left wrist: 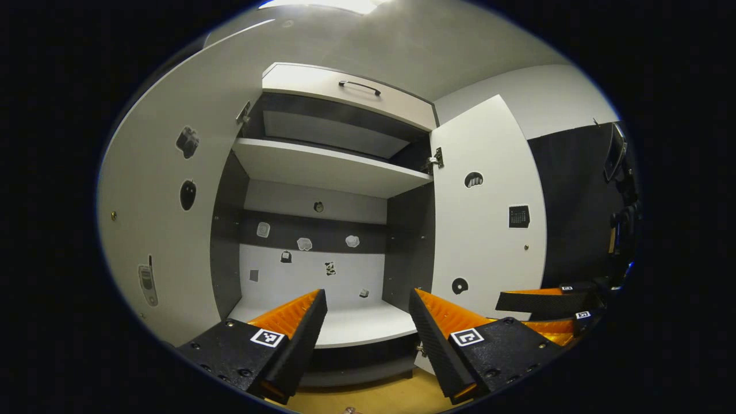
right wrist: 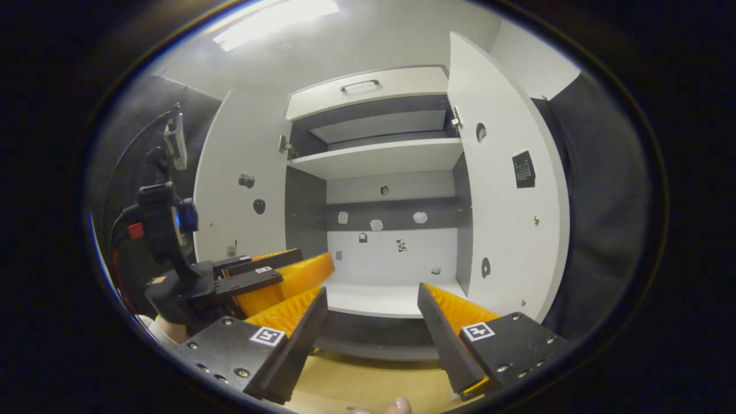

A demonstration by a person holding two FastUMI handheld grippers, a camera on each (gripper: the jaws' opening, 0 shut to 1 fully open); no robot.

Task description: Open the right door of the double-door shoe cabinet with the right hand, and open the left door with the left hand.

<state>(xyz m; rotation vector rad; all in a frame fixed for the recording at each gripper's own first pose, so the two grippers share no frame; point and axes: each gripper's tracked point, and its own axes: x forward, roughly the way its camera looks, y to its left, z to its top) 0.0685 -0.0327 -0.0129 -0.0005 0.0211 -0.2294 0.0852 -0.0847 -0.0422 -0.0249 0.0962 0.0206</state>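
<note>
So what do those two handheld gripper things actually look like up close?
Each gripper, left and right, has two wedge-shaped fingers with ribbed inner faces on flat black bolted blocks, each carrying a small square black-and-white marker. In the right gripper view, the left gripper's black body has a red button, cables and a hand at its base.

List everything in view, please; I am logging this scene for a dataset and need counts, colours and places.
White double-door shoe cabinet: one, white with dark grey inner walls, straight ahead.
Left door: one, white, swung open, small stickers on its inner face.
Right door: one, white, swung open, stickers on its inner face.
White inner shelf: one, across the upper part.
White drawer with dark bar handle: one, at the top, closed.
Stickers on back panel: several, pale and dark.
Wooden floor: tan, below the cabinet.
Left gripper: one, open, holding nothing.
Right gripper: one, open, holding nothing.
</note>
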